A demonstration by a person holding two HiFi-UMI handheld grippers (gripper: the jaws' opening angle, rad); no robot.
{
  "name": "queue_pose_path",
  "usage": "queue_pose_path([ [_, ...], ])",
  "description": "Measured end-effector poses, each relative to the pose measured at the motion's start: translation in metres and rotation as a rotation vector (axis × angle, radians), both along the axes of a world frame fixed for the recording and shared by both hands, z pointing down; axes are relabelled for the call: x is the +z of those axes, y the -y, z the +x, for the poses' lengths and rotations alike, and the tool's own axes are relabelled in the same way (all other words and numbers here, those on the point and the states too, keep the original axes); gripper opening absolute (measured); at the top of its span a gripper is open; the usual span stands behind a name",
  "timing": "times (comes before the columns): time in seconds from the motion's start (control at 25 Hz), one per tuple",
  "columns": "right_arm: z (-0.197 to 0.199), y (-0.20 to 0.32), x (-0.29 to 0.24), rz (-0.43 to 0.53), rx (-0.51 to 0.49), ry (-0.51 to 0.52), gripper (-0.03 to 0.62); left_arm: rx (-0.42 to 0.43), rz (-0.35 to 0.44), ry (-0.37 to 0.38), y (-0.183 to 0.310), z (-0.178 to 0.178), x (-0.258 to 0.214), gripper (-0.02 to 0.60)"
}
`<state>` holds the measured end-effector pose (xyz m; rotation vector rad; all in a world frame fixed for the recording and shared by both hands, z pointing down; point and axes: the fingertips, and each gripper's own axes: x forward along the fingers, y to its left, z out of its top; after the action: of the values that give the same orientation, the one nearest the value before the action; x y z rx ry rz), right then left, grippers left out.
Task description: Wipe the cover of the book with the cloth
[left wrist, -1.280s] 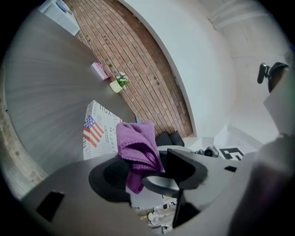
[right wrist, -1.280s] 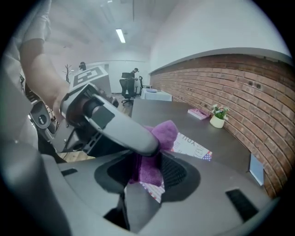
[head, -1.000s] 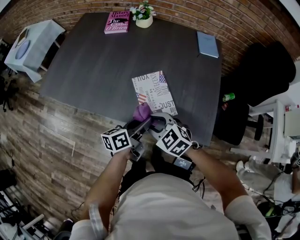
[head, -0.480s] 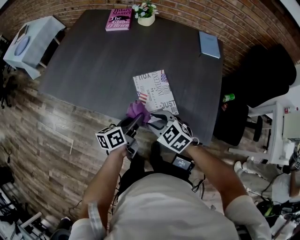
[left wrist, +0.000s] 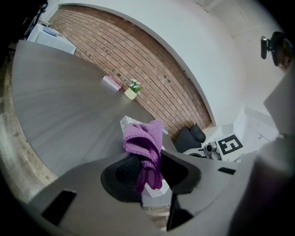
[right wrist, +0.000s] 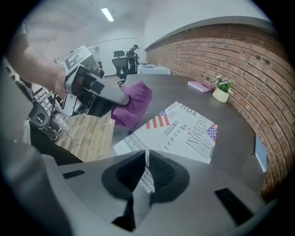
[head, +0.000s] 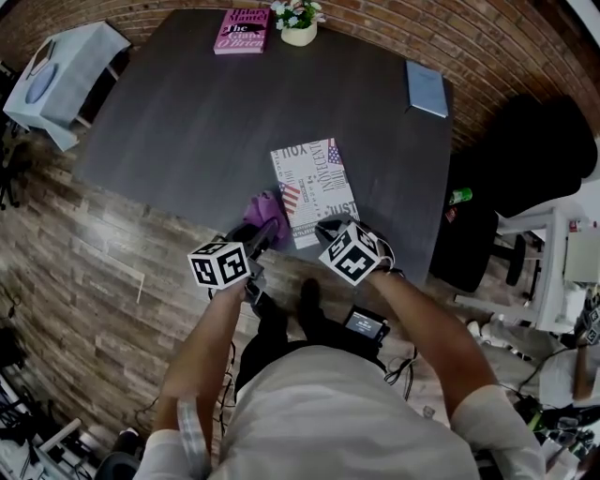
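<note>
The book (head: 314,187), white with printed words and flags, lies flat on the dark table (head: 187,122) near its front edge. My left gripper (head: 262,228) is shut on a bunched purple cloth (head: 265,208), held just left of the book's near left corner. In the left gripper view the cloth (left wrist: 144,143) hangs pinched between the pads. My right gripper (head: 330,225) is at the book's near edge. Its jaws are closing, with the thin edge of the book (right wrist: 179,131) squeezed between the pads (right wrist: 159,171). The cloth (right wrist: 133,105) shows at the left of that view.
A pink book (head: 242,30) and a small flower pot (head: 299,23) stand at the table's far edge, and a blue book (head: 427,89) lies at the far right. A black chair (head: 525,150) and a green can (head: 457,196) are to the right. A small white table (head: 61,75) stands at the left.
The left gripper has carried the cloth leftward off the book's near corner. The right gripper has drawn in to the book's near edge.
</note>
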<state>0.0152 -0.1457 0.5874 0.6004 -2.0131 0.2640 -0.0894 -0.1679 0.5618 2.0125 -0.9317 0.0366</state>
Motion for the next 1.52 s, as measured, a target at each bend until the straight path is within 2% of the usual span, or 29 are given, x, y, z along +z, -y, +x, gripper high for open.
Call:
queue_pose_path([
  [0.16, 0.001, 0.001, 0.014, -0.049, 0.000, -0.052, 0.027, 0.015, 0.005, 0.019, 0.009, -0.003, 0.004, 0.126],
  [0.4, 0.000, 0.000, 0.015, -0.131, 0.014, -0.057, 0.020, 0.015, 0.025, 0.041, 0.032, -0.013, 0.006, 0.126],
  [0.52, 0.000, 0.001, 0.016, -0.168, 0.015, -0.062, 0.018, 0.026, 0.058, 0.076, 0.054, -0.017, 0.004, 0.124],
  [0.64, 0.001, 0.002, 0.017, -0.198, 0.021, -0.061, 0.018, 0.053, 0.107, 0.145, 0.079, -0.019, 0.004, 0.123],
  [0.96, 0.000, 0.002, 0.016, -0.226, 0.016, -0.052, 0.018, 0.129, 0.193, 0.401, 0.131, -0.028, 0.014, 0.114],
  [1.12, 0.001, 0.003, 0.017, -0.227, 0.023, -0.045, 0.018, 0.193, 0.221, 0.469, 0.144, -0.019, 0.023, 0.112],
  [1.28, 0.000, 0.001, 0.017, -0.224, 0.010, -0.053, 0.018, 0.248, 0.231, 0.486, 0.146, -0.008, 0.028, 0.112],
  [1.52, 0.001, 0.001, 0.018, -0.226, 0.005, -0.050, 0.018, 0.257, 0.220, 0.426, 0.137, 0.000, 0.029, 0.107],
])
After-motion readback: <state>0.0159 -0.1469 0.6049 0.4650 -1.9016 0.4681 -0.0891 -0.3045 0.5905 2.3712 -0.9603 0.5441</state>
